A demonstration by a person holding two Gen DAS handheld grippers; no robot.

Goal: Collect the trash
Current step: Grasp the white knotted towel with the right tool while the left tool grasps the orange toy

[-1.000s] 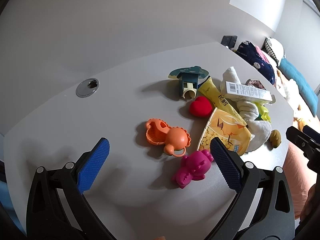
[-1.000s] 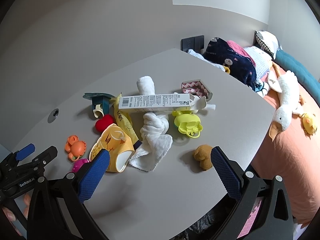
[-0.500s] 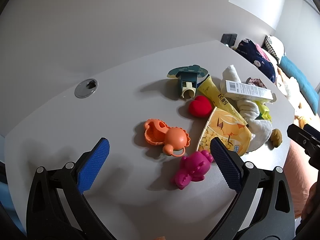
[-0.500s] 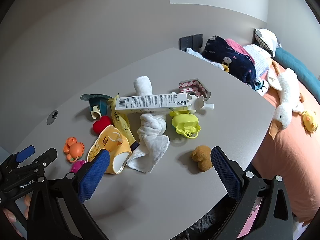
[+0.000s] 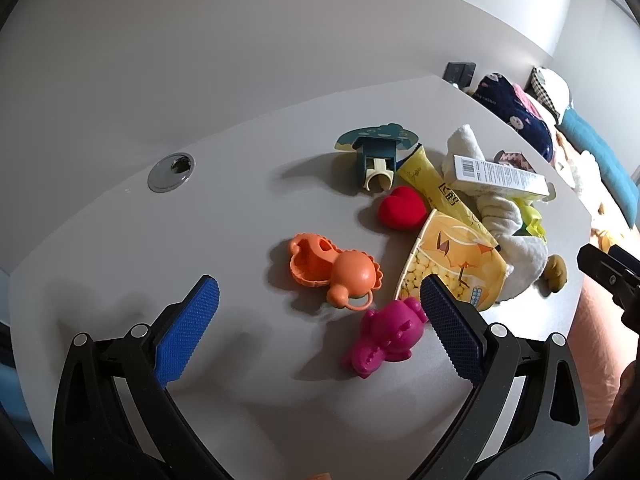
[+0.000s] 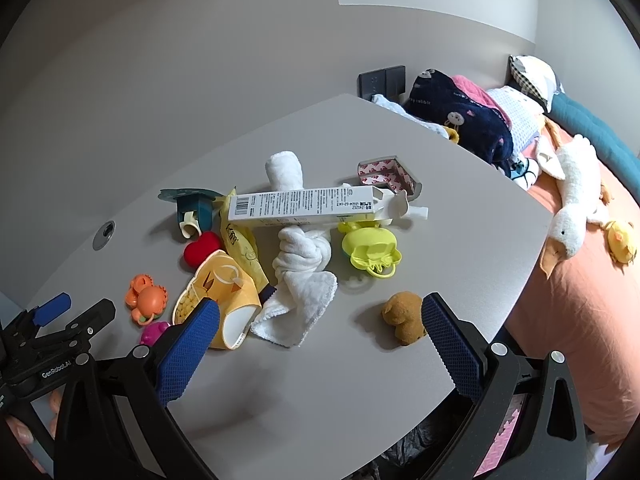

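Observation:
A pile of clutter lies on the grey table (image 6: 460,240). In it are a white carton box (image 6: 304,206) (image 5: 500,174), a yellow snack bag (image 5: 452,268) (image 6: 224,288), a yellow tube wrapper (image 5: 436,188) (image 6: 242,248), a teal card packet (image 5: 378,148) (image 6: 194,204) and a pink patterned corner piece (image 6: 386,172). My left gripper (image 5: 316,332) is open and empty above the near table edge, with an orange crab toy (image 5: 332,268) and a magenta toy (image 5: 386,336) between its fingers. My right gripper (image 6: 316,340) is open and empty, nearer than a knotted white cloth (image 6: 300,264).
A red heart (image 5: 402,210), a yellow-green toy (image 6: 372,248) and a brown plush (image 6: 404,316) lie among the clutter. A metal cable grommet (image 5: 171,167) sits at the far left. A bed with plush toys (image 6: 572,208) borders the table's right edge. A dark bag shows under the table (image 6: 420,436).
Both grippers have drifted slightly; the clutter sits a little lower in the left view and a little further left in the right view. Nothing on the table has moved.

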